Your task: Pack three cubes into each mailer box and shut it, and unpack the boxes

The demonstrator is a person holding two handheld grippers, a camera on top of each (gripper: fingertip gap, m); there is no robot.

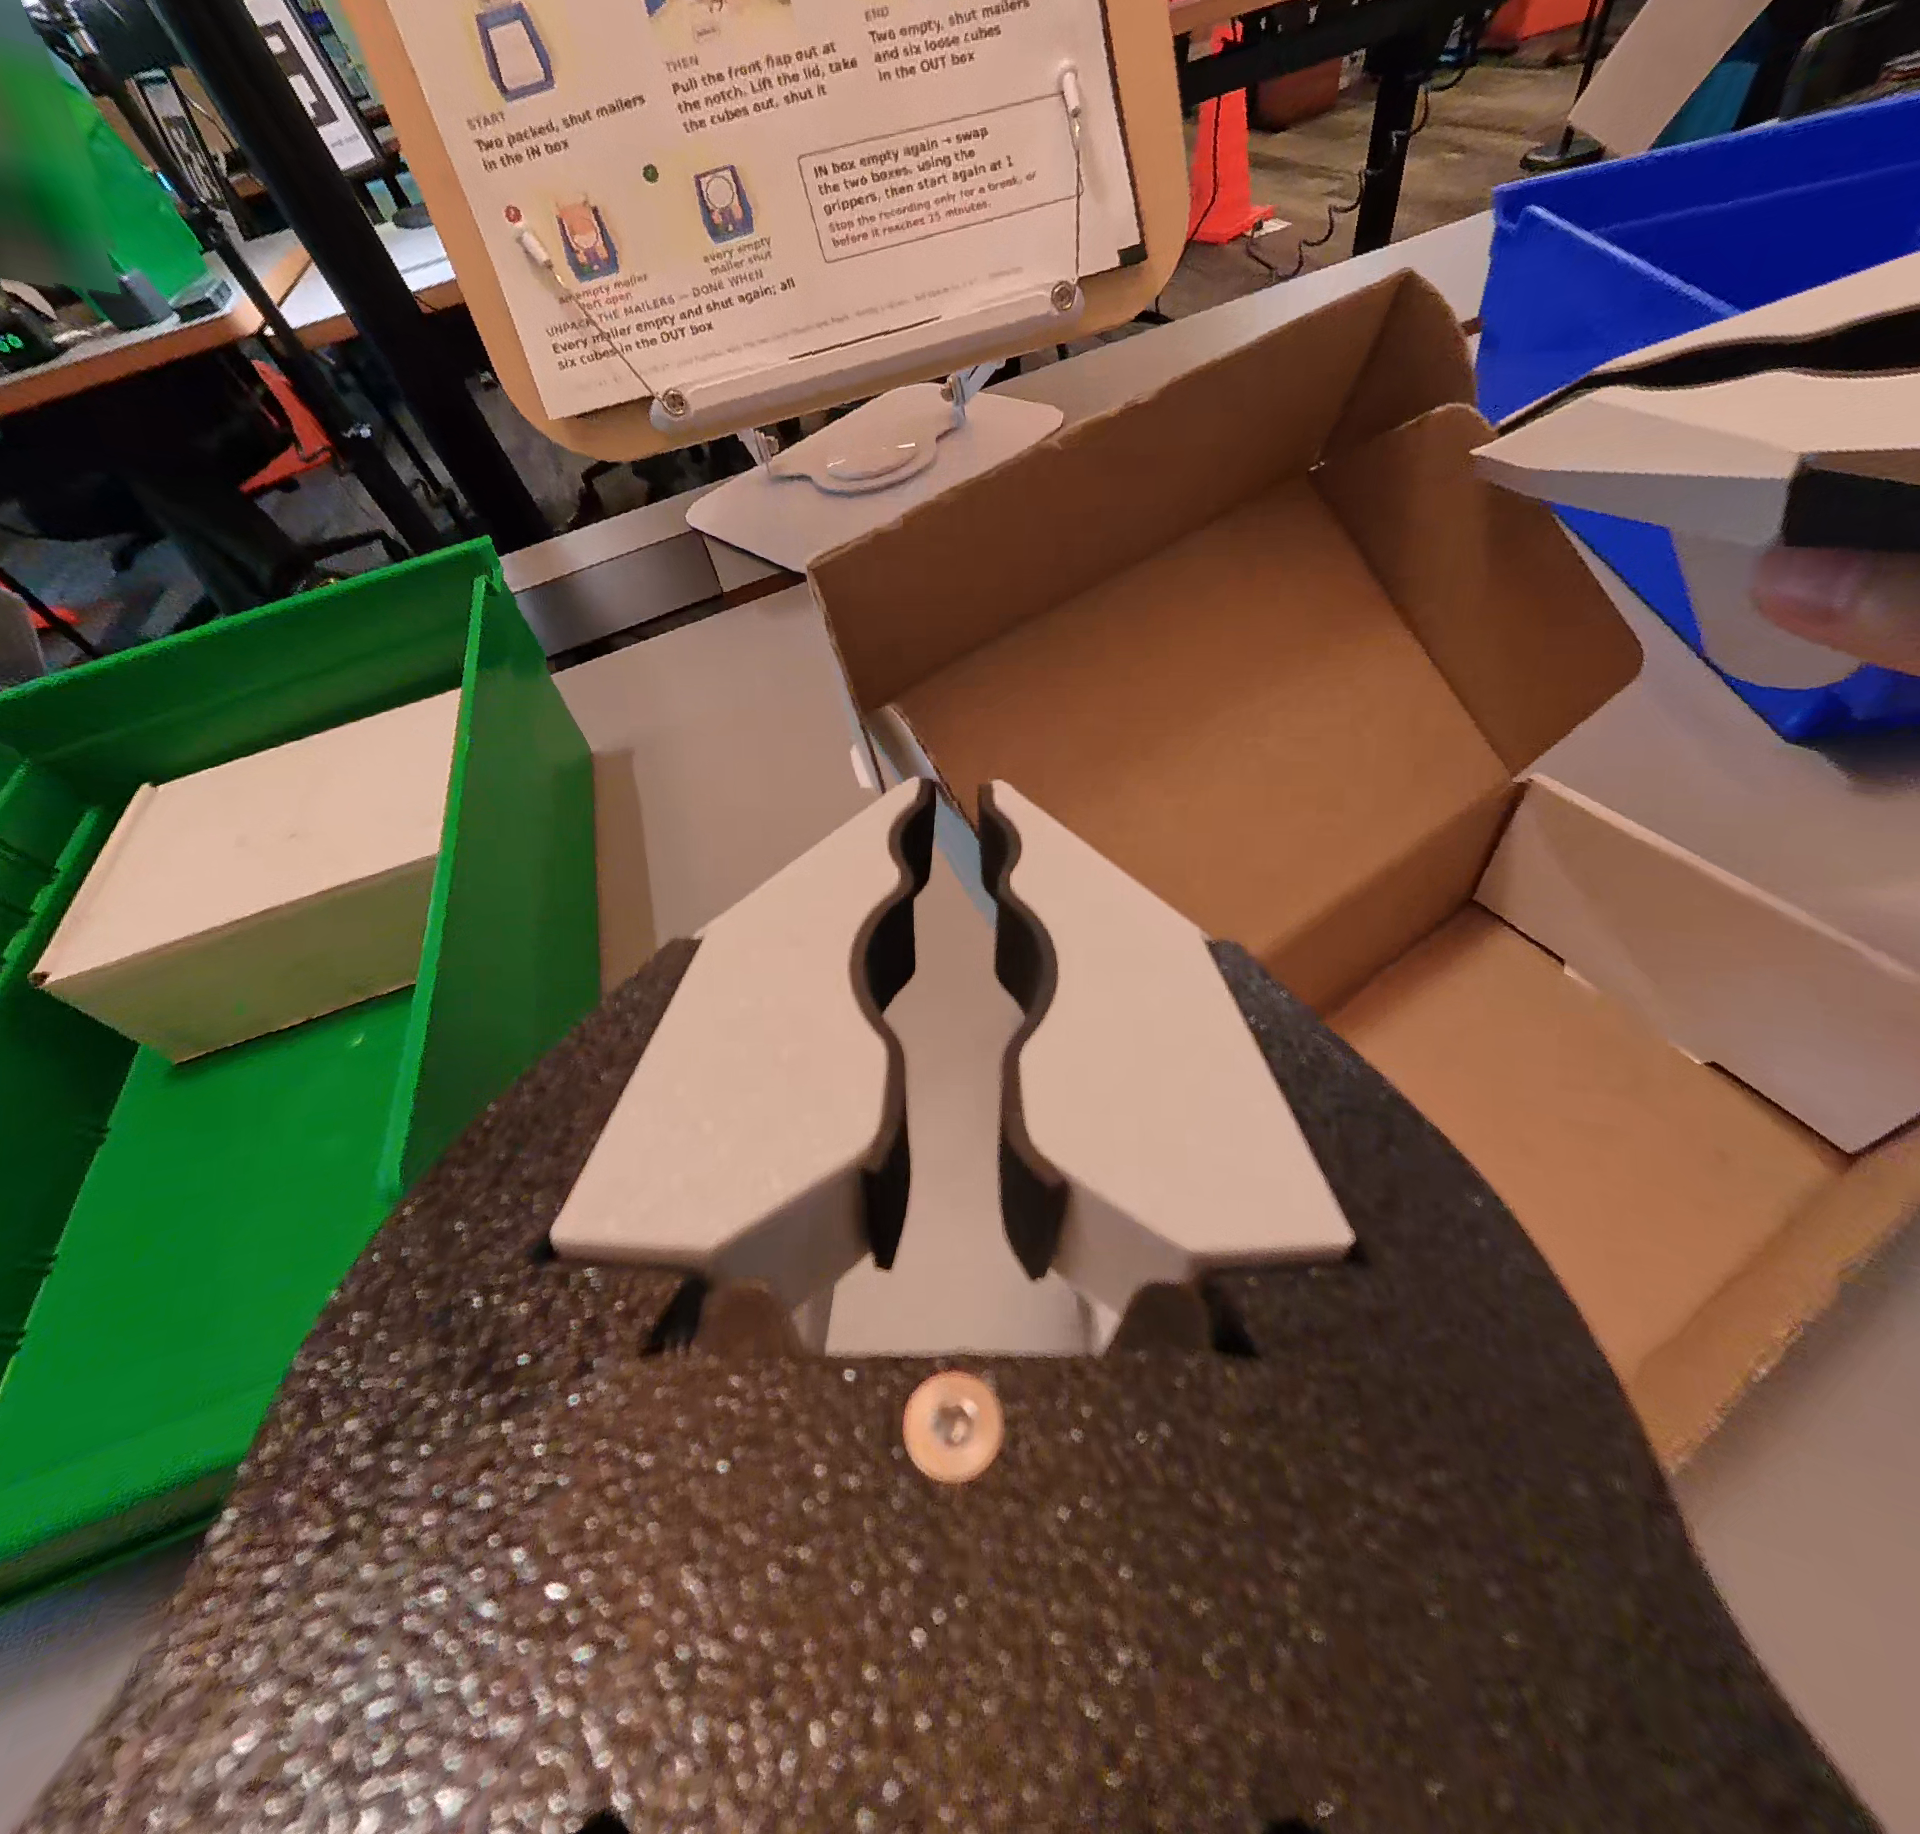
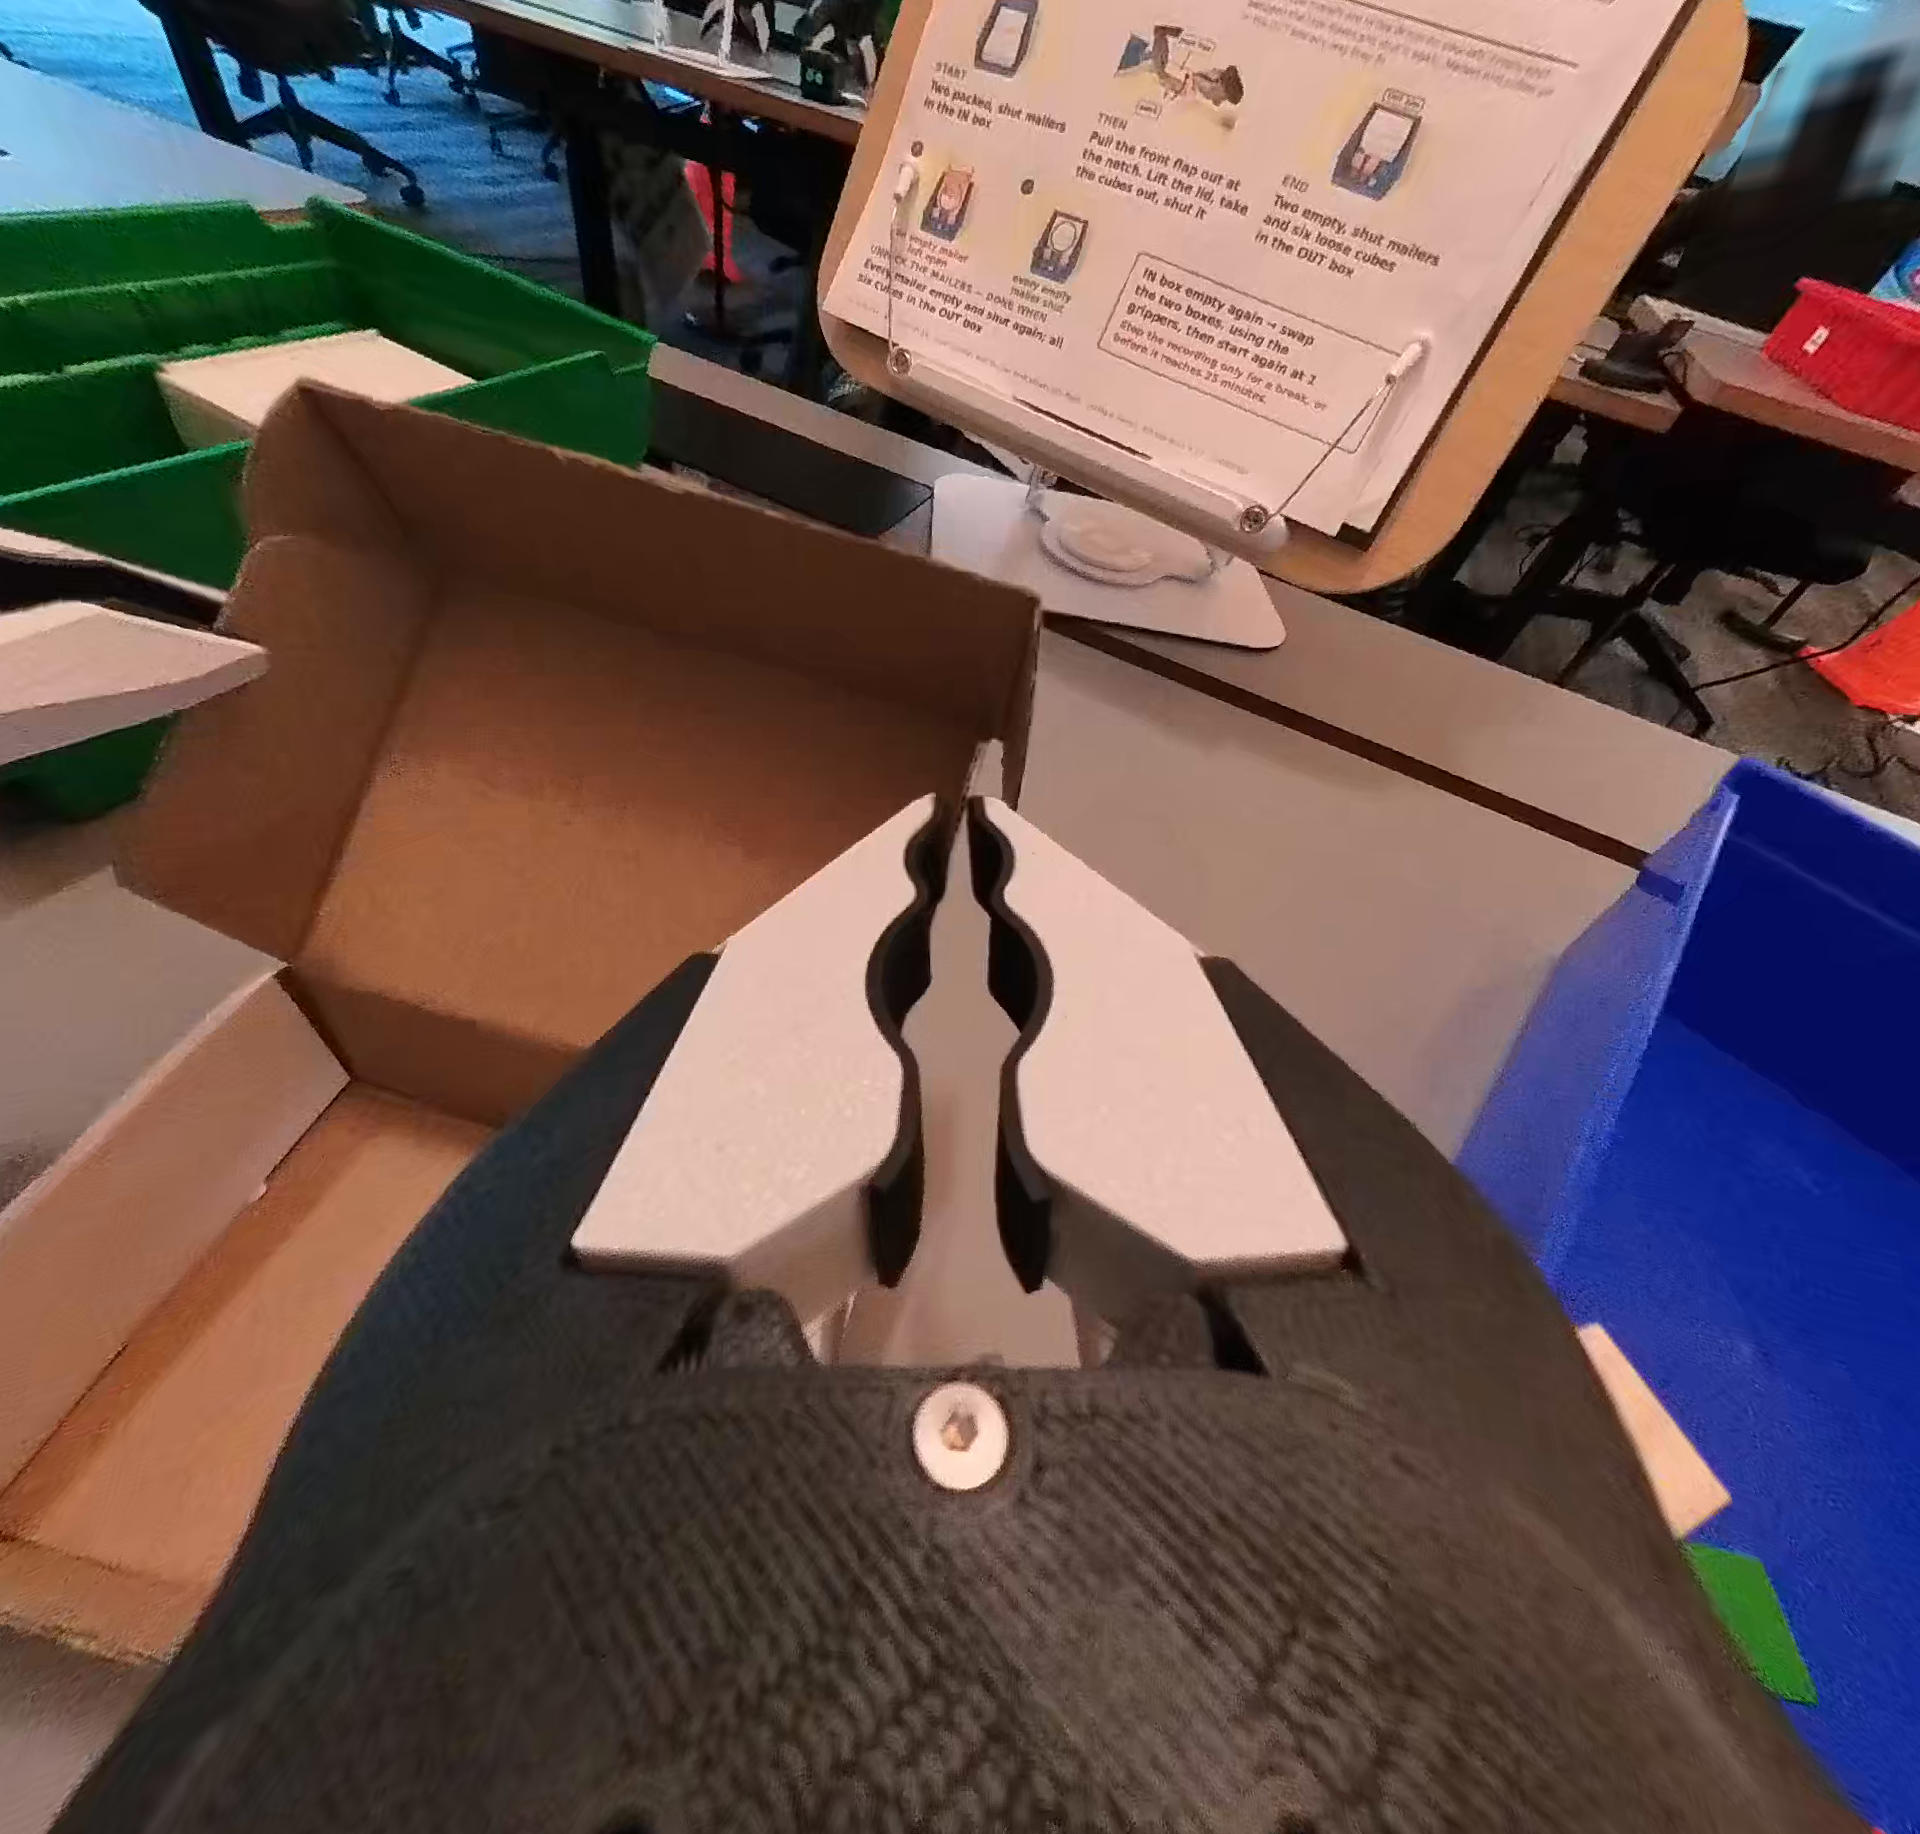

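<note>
An open mailer box [image 1: 1195, 704] stands on the grey table with its brown lid raised and its tray [image 1: 1558, 1140] empty; it also shows in the right wrist view [image 2: 582, 776]. My left gripper [image 1: 954, 797] is nearly shut with nothing between its fingers, its tips at the lid's lower left corner, outside the left side flap. My right gripper [image 2: 952, 805] is shut and empty at the lid's lower right edge. In the left wrist view its tip [image 1: 1496, 459] touches the right side flap. A tan cube [image 2: 1652, 1441] and a green cube [image 2: 1756, 1618] lie in the blue bin [image 2: 1766, 1109].
A green bin [image 1: 312, 1213] on the left holds a shut white mailer [image 1: 260, 870]. The blue bin [image 1: 1662, 257] stands on the right. An instruction board on a stand [image 1: 790, 163] rises behind the box at the table's far edge. A person's finger [image 1: 1839, 605] shows under the right gripper.
</note>
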